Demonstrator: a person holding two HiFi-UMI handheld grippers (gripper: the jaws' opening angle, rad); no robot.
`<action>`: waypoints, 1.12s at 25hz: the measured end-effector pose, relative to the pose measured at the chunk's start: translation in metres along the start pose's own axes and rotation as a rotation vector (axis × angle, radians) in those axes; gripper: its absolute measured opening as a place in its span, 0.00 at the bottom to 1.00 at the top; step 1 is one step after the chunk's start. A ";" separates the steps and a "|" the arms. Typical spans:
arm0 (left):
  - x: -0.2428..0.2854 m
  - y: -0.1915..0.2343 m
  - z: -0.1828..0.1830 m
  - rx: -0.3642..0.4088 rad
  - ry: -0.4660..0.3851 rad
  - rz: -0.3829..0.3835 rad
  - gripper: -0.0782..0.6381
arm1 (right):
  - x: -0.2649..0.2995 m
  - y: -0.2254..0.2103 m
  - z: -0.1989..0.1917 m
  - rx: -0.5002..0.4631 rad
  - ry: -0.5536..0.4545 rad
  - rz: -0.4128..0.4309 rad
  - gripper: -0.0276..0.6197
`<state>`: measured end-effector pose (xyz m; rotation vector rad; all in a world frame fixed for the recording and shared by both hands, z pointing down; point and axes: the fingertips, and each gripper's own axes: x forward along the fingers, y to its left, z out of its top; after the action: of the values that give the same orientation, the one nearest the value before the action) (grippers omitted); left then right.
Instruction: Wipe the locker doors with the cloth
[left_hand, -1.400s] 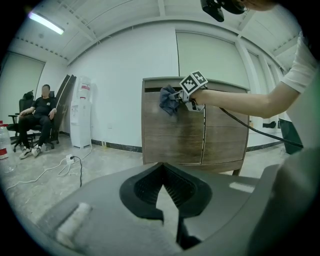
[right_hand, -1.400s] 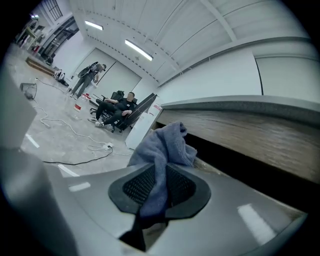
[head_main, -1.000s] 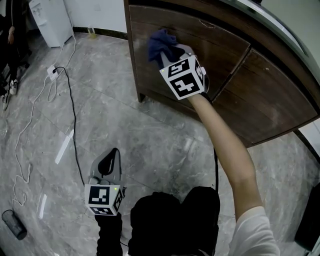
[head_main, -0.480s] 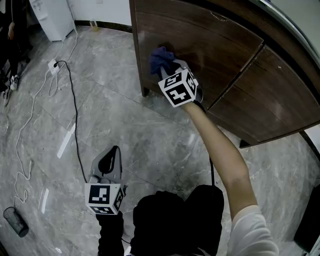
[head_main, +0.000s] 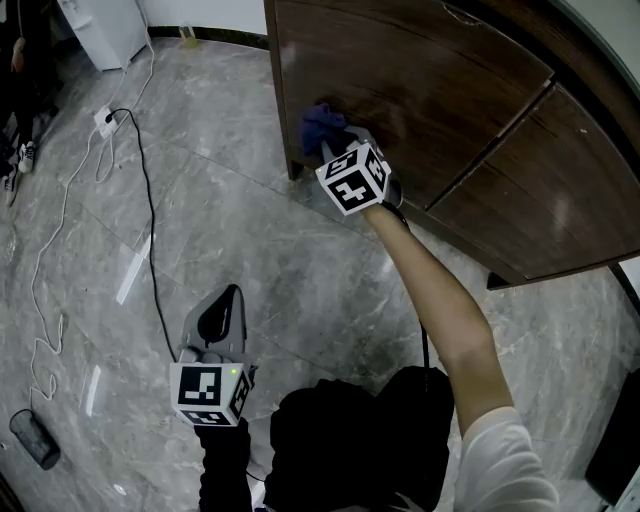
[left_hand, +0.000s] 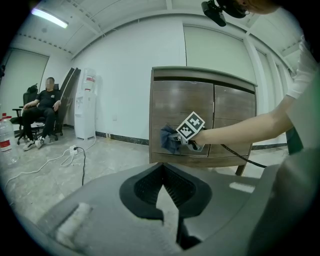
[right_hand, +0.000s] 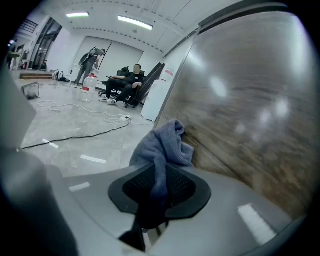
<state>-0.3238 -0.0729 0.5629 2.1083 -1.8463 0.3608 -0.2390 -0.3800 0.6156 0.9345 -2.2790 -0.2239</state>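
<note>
Near the lower left corner of the left locker door (head_main: 400, 90), the cloth (head_main: 322, 125), pinched in the right hand-held gripper (head_main: 338, 142), is being drawn downward from its earlier, higher position. The stroke is judged nearly complete. The left hand-held gripper (head_main: 228, 297) is being held idle, jaws pressed together.
</note>
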 end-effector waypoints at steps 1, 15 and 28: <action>0.000 0.001 -0.001 0.000 0.001 -0.001 0.11 | 0.004 0.003 -0.004 0.002 0.009 0.004 0.16; 0.008 0.007 -0.013 -0.010 0.026 0.012 0.11 | 0.035 0.026 -0.031 0.044 0.084 0.066 0.16; 0.003 -0.003 -0.007 -0.011 0.005 -0.020 0.11 | -0.017 -0.021 0.069 -0.011 -0.062 -0.005 0.16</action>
<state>-0.3198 -0.0730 0.5703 2.1151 -1.8187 0.3508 -0.2614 -0.3894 0.5459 0.9399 -2.3299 -0.2712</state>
